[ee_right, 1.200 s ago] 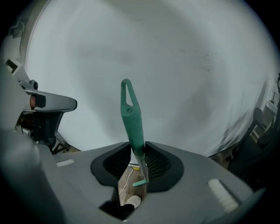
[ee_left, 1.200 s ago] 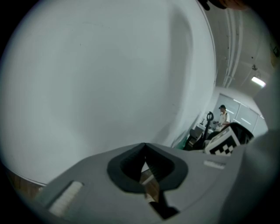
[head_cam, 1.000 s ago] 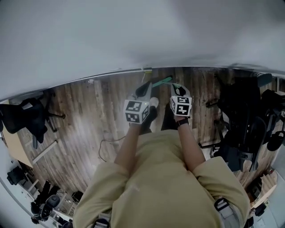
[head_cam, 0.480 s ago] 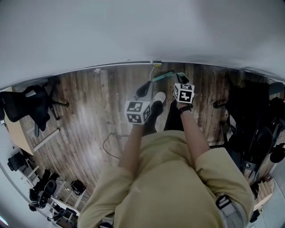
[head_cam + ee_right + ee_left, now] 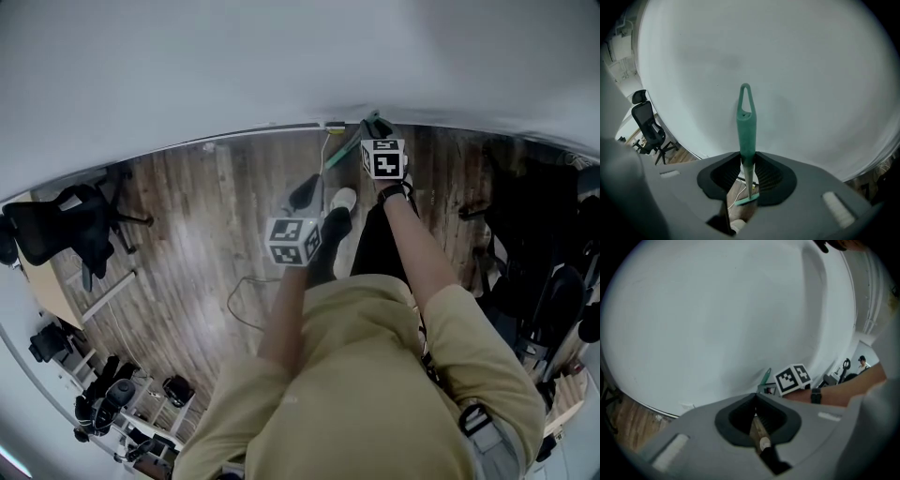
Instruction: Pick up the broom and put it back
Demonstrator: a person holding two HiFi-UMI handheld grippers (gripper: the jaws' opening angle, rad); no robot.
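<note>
Reaching further out than a second ago, the right gripper (image 5: 748, 161) now works close to the foot of the wall (image 5: 281, 66), where earlier it hung nearer the person's body. Its jaws are clamped on the broom (image 5: 746, 122), pinching the lower end of the green grip. The hanging loop (image 5: 745, 98) stands clear above the pads, pointing at the wall. Below the jaws the thin shaft runs down to a teal crosspiece (image 5: 747, 199) over the wood floor (image 5: 206, 225).

In the head view the green grip has swung from lying across, left of the gripper, to slanting up towards the baseboard. The person's white shoe (image 5: 342, 200) has also come forward.

By contrast, the left gripper (image 5: 757, 413) has barely shifted in the picture and hangs back beside the leg. Its jaws are drawn nearly together and I see nothing of the broom between them, only a sliver of floor.

As I read it, the pick-up is done and the carry is almost over. What remains is setting the broom against or onto the wall, though no hook or holder shows in any view.
</note>
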